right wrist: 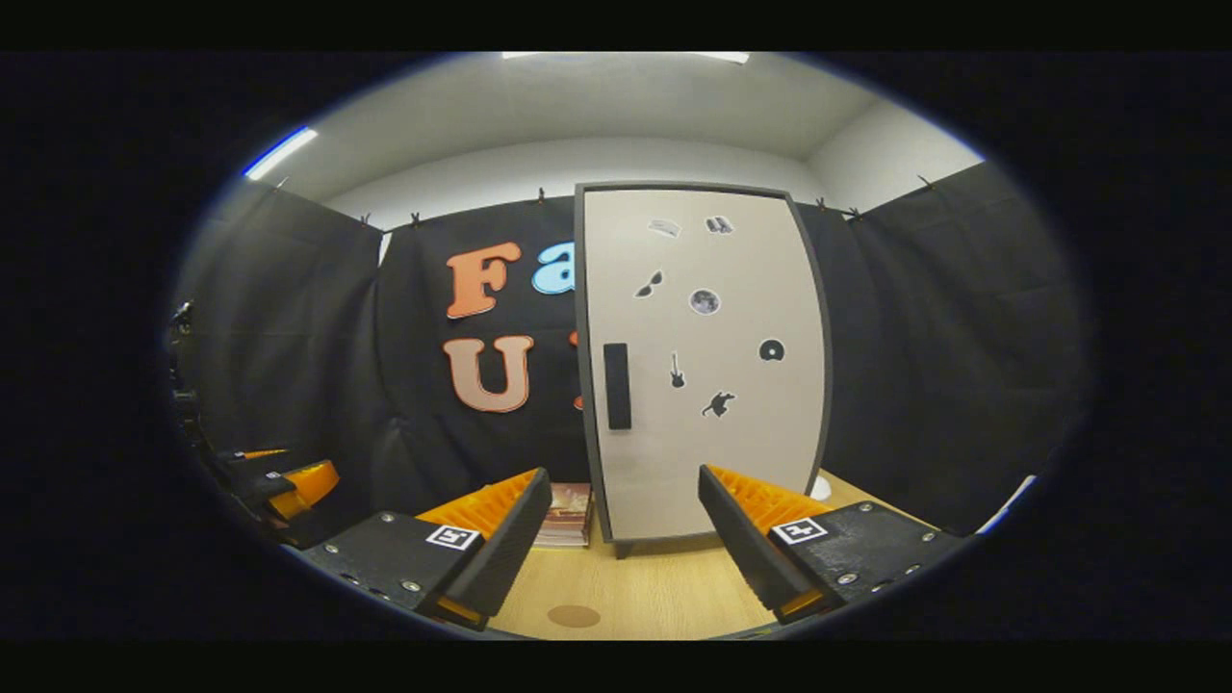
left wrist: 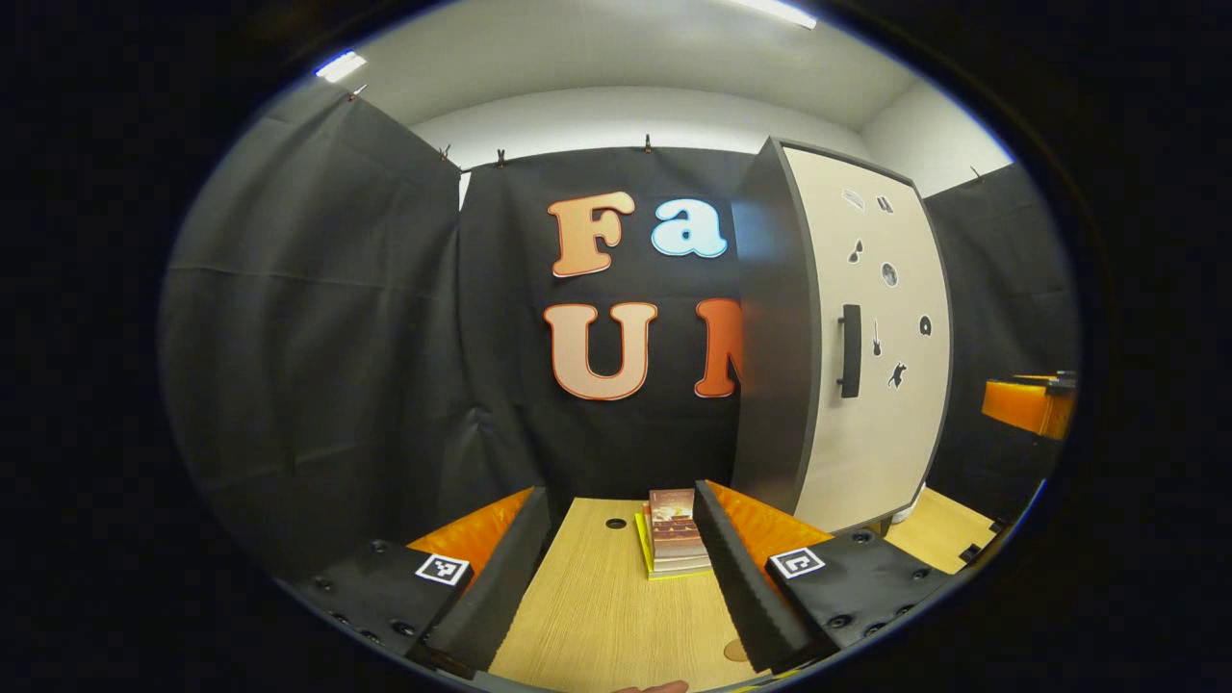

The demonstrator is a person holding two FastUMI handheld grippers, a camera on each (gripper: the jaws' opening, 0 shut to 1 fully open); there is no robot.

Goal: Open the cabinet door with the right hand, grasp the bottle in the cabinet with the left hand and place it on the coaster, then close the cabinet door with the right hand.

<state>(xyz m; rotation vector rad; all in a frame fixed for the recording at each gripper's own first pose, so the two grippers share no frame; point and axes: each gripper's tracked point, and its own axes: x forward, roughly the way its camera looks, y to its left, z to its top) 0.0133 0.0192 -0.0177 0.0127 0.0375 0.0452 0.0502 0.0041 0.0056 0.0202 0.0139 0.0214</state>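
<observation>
Nothing of the task is seen to be done yet. The cabinet door (right wrist: 707,361) is shut, straight ahead of the right claw (right wrist: 626,534), whose fingers are spread wide with nothing between them; the handle (right wrist: 617,386) lies just above its left finger. The left claw (left wrist: 621,568) is likewise held open and empty, books (left wrist: 674,534) ahead of it. The coaster (right wrist: 574,616) is seen on the table (right wrist: 664,597), below the right claw. The bottle is presumably shut inside.

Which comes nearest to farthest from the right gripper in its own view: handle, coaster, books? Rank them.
1. Coaster, on the table between the fingers.
2. Books, behind the left finger, beside the cabinet.
3. Handle, up on the door, centre.
</observation>
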